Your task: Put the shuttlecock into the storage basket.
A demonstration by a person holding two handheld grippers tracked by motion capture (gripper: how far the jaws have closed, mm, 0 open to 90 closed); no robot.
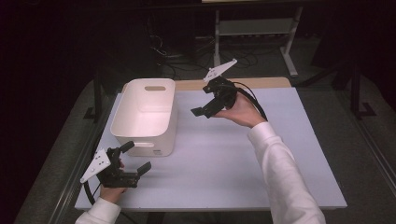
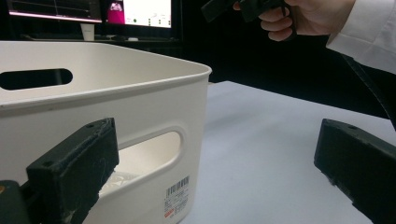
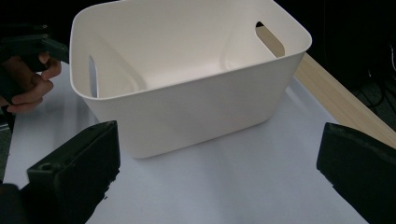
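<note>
A white plastic bin (image 1: 171, 123) with handle slots stands on the left half of the white table (image 1: 224, 158). In the right gripper view the bin (image 3: 196, 112) looks empty inside. My left gripper (image 1: 137, 157) is open at the bin's near end, low over the table. Its view has the bin's wall (image 2: 140, 107) close at the left, and nothing sits between its jaws (image 2: 215, 177). My right gripper (image 1: 205, 100) is held open in the air to the right of the bin, pointed at it. Its own view shows wide jaws (image 3: 215, 172) with nothing between them.
A wooden strip (image 1: 243, 83) runs along the table's far edge. Behind it are a white shelf frame (image 1: 254, 28) and floor cables. Lit monitors (image 2: 135, 11) show past the bin. A barcode label (image 2: 177, 193) is stuck on the bin's near wall.
</note>
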